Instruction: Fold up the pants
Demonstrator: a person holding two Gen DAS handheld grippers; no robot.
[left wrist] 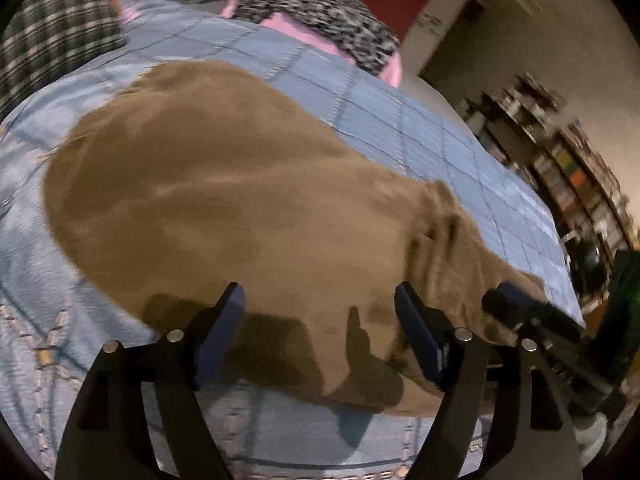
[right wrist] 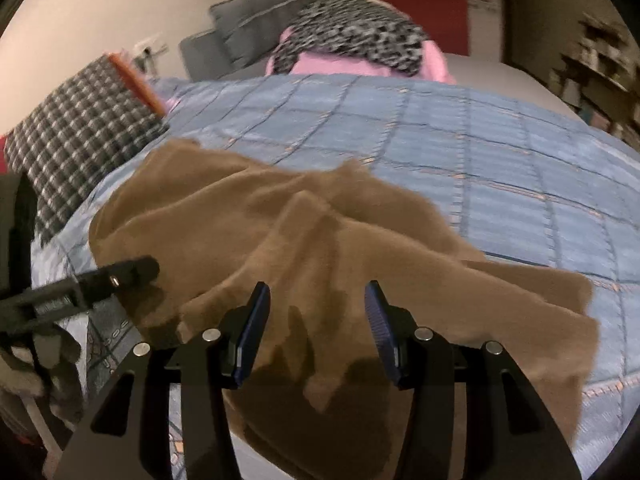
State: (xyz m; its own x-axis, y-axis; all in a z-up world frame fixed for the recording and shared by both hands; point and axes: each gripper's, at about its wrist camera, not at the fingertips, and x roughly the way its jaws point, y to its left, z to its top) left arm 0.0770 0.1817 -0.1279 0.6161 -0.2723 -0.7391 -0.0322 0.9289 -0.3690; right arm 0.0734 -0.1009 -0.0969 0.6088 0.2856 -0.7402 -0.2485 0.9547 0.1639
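Brown pants (left wrist: 224, 208) lie spread on a blue quilted bedspread (left wrist: 420, 128). In the right wrist view the pants (right wrist: 320, 232) are rumpled with folds, hanging toward the bed's near edge. My left gripper (left wrist: 320, 300) is open above the pants' near edge, holding nothing. My right gripper (right wrist: 317, 300) is open just above the rumpled fabric, holding nothing. The right gripper also shows at the right of the left wrist view (left wrist: 532, 316). The left gripper shows at the left of the right wrist view (right wrist: 120, 274).
A checked cushion (right wrist: 84, 136) lies at the bed's left. A pink pillow with a speckled cover (right wrist: 360, 48) and grey pillows (right wrist: 248, 36) sit at the head. Bookshelves (left wrist: 572, 168) stand to the right. The bedspread (right wrist: 480, 152) stretches beyond the pants.
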